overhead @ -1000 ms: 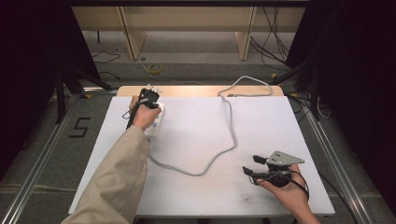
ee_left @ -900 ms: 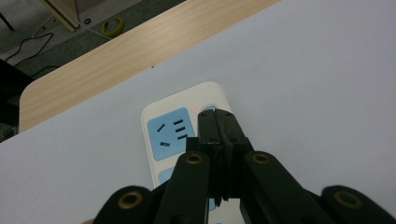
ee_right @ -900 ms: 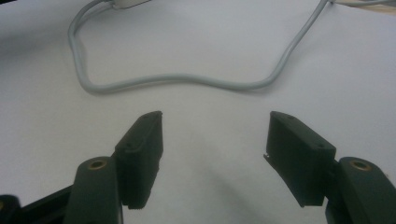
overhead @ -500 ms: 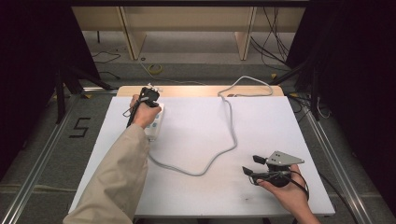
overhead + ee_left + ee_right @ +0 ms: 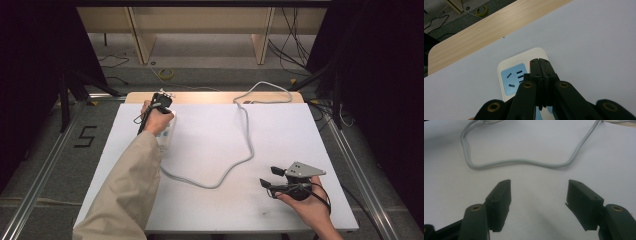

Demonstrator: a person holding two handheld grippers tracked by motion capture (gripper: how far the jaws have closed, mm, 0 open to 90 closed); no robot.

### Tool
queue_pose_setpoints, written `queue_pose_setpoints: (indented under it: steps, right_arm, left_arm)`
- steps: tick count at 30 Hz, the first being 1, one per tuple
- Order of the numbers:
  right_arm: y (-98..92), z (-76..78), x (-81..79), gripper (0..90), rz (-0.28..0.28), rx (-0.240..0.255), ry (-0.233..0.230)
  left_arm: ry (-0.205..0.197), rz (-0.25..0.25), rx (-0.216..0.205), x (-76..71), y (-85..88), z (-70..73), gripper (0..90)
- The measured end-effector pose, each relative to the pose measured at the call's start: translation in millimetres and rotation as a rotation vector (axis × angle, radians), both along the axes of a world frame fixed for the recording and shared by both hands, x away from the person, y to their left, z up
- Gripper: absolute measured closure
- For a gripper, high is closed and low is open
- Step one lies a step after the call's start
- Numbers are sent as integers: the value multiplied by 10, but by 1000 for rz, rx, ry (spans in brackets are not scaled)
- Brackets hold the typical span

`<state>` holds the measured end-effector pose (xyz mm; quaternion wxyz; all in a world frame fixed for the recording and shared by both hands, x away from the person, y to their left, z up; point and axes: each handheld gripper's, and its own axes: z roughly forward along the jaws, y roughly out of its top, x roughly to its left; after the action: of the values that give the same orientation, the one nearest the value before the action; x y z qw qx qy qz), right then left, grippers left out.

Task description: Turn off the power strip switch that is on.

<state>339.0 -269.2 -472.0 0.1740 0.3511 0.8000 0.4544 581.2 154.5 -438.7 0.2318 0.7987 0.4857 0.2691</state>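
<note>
While lying flat, power strip (image 5: 524, 72) runs near-to-far lengthwise.

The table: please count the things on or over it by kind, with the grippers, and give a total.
Power strip: 1
Grey cable: 1
Grippers: 2, the left gripper shut over the strip, the right gripper open over the white table
Total: 4

A lab: taped floor number (image 5: 86, 136), metal rails (image 5: 40, 185), loose cables (image 5: 292, 30)
</note>
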Motion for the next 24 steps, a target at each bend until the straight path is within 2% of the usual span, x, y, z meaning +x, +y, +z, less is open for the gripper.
queue_pose_setpoints:
  steps: [8, 18, 24]
  right_arm:
    - [0, 0, 0, 373, 0, -1, -1]
    - [2, -4, 2, 373, 1, -2, 1]
    - [1, -7, 4, 373, 4, -1, 0]
  left_arm:
    - [-2, 4, -5, 30, -4, -23, 896]
    - [15, 10, -3, 78, 7, -98, 896]
    - [6, 12, -9, 97, -19, -128, 896]
